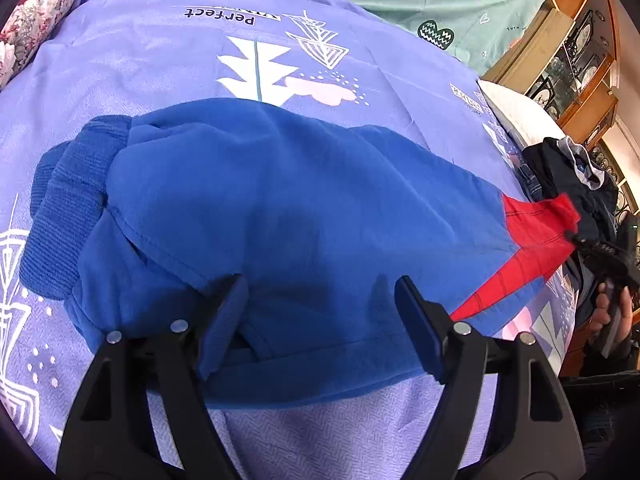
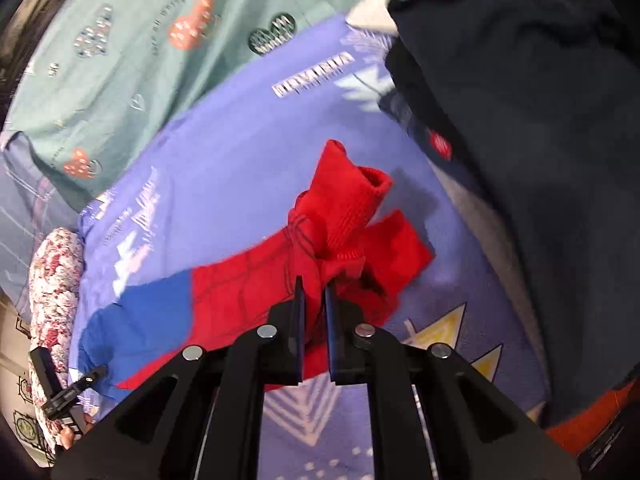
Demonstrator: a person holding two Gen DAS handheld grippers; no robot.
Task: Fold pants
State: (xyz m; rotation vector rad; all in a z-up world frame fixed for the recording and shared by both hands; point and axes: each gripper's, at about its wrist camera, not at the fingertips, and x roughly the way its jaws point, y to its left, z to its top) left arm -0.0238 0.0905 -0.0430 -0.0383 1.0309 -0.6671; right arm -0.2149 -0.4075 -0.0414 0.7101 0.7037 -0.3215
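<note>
Both ends: right gripper (image 2: 315, 296) pinches pants (image 1: 280, 216); left gripper (image 1: 320, 312) spread above.

The left gripper (image 1: 320, 304) was seen as matte black moulded plastic, its two arms cut with triangular openings. Four round silver pins were set across the knuckles. Each finger (image 1: 222, 324) was faced with a flat blue pad, one showing a woven texture. The right gripper (image 2: 314, 320) was built alike: black arms with triangular cut-outs, four silver pins, and thin dark-blue flat pads. Pale thin lines, possibly cables, were noted along the inner edges of its arms. In the left wrist view a bare-skinned hand (image 1: 610, 316) was recorded, wrapped around a black handle, with a dark sleeve at the wrist.
</note>
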